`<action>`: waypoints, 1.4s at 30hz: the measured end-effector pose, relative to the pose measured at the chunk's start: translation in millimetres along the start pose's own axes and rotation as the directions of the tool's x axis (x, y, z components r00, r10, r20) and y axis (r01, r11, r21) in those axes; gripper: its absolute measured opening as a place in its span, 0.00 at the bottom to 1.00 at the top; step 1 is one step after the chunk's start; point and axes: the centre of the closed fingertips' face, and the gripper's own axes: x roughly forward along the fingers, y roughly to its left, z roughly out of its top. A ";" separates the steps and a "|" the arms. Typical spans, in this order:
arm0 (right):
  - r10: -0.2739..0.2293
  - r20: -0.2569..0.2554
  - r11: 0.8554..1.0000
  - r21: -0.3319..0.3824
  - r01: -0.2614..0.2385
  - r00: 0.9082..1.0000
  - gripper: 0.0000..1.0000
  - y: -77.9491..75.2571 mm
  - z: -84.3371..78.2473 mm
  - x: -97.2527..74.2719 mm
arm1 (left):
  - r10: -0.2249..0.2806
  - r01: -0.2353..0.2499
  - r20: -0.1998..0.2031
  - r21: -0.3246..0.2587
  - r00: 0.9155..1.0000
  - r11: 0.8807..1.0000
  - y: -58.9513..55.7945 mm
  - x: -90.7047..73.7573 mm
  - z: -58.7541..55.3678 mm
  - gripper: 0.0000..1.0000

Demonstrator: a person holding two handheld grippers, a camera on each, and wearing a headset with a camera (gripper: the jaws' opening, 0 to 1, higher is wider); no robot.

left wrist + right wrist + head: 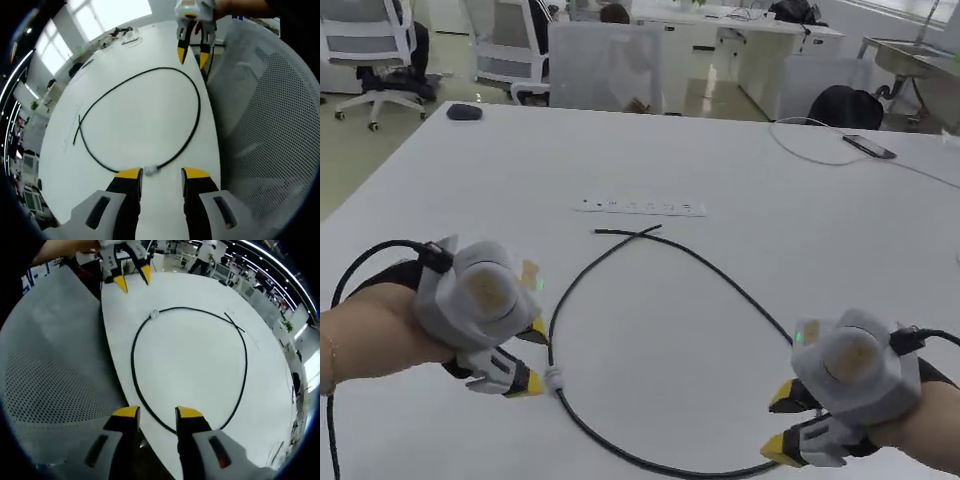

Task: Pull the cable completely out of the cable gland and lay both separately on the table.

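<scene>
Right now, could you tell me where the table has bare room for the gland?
Inside the cable loop is bare, and so is the wide stretch between the power strip and the mouse. It is crowded at the near edge around the gland and left gripper, and by the phone far right.

Open-plan office: white desks (750, 40), wheeled swivel chairs (365, 40), computer mouse (464, 112), power strip (640, 207).

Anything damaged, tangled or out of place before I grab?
Nothing stands out. The cable lies in a loose loop, ends crossing near the power strip; the cable gland sits on it by the left gripper.
</scene>
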 end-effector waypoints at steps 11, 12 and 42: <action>-0.132 0.090 0.987 0.100 0.123 0.987 0.28 24.7 5.5 -55.7 | -0.170 0.199 -0.189 0.144 0.967 0.969 11.9 63.7 -39.6 0.38; -0.148 0.078 0.985 0.101 0.140 0.986 0.28 24.3 2.0 -58.9 | -0.166 0.200 -0.204 0.161 0.965 0.966 16.3 67.9 -43.4 0.37; 0.029 0.196 0.999 0.019 -0.034 0.980 0.24 73.8 95.1 -19.0 | -0.073 0.069 -0.003 -0.313 0.997 0.947 -29.6 23.3 -17.0 0.23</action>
